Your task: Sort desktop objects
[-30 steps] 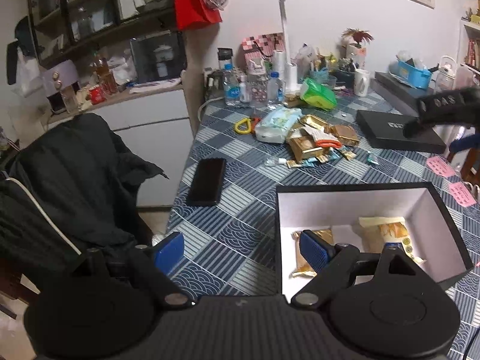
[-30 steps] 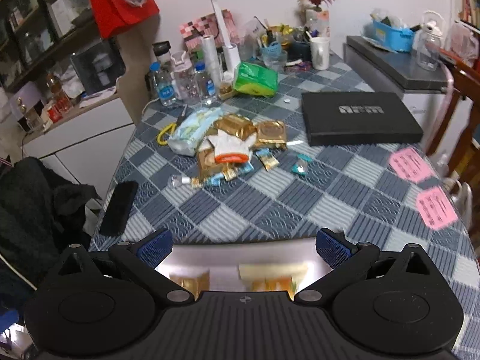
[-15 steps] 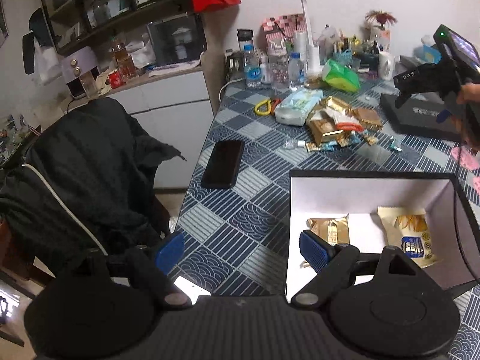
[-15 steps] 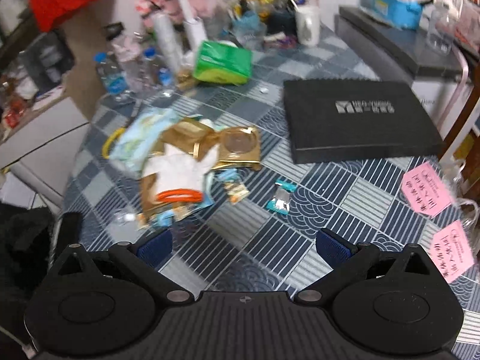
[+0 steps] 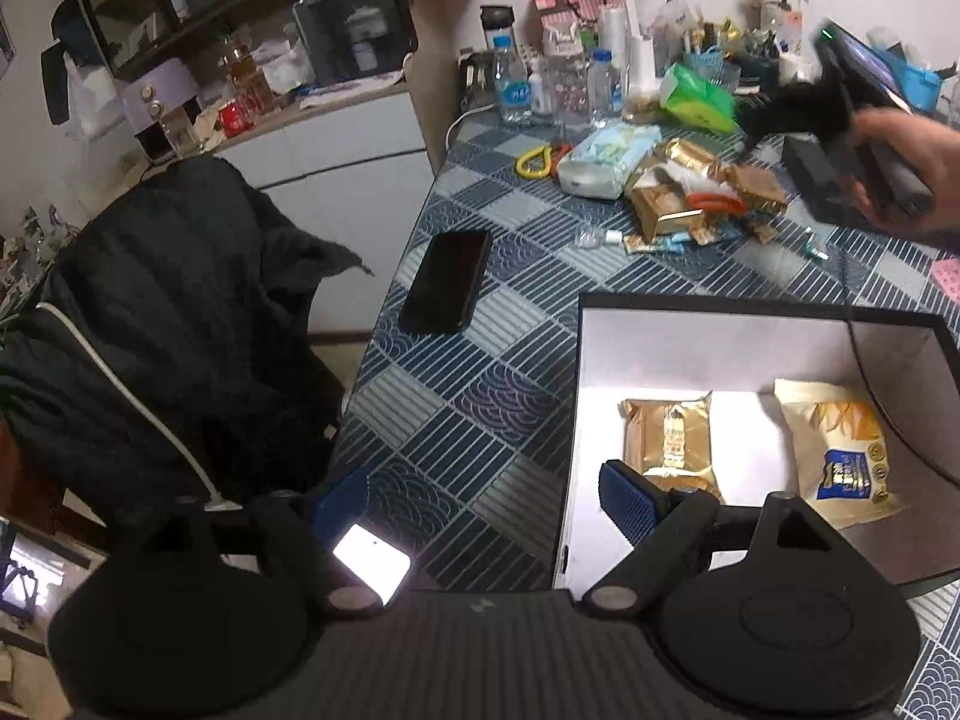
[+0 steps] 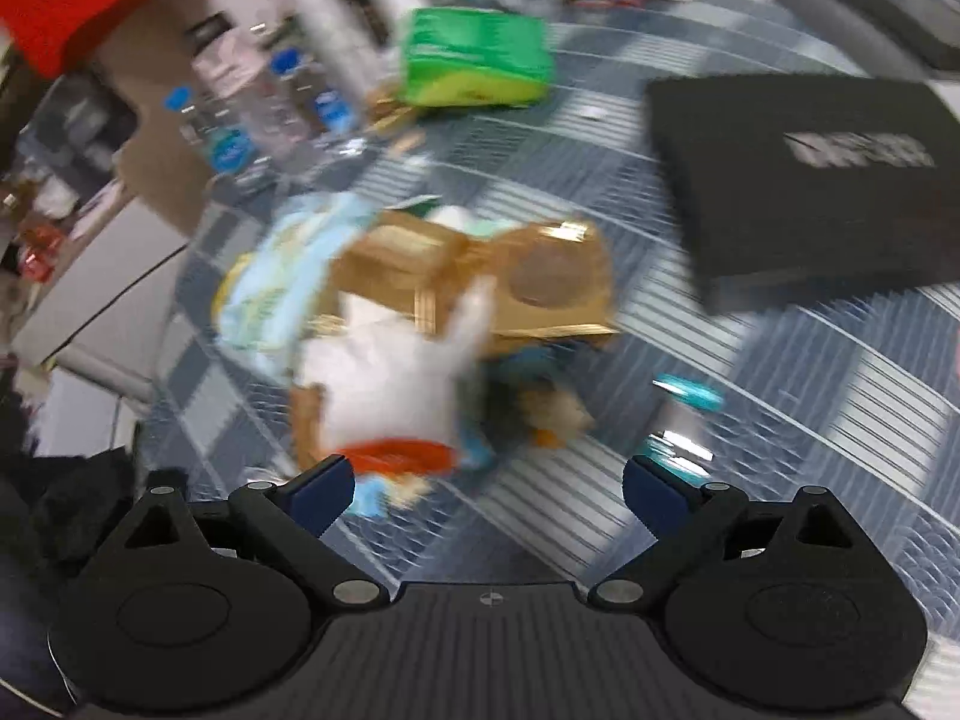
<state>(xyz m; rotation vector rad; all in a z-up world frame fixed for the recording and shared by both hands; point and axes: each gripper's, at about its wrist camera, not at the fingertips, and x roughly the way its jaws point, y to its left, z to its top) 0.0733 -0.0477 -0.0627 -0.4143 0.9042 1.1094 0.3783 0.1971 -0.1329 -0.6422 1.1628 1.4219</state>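
Observation:
An open black box with a white inside sits at the table's near right and holds two snack packets. My left gripper is open and empty, over the box's near left corner. A pile of gold packets, a white packet with an orange band and small sweets lies mid-table; it also shows in the left wrist view. My right gripper is open and empty, low over the pile's near side. The right wrist view is motion-blurred.
A black phone lies near the table's left edge. A flat black box lies to the right of the pile. Bottles, a green pack and a wipes pack crowd the back. A jacket-draped chair stands left.
My right gripper has moved forward and down from over the box to the pile. My left gripper has risen slightly, showing more of the box's inside.

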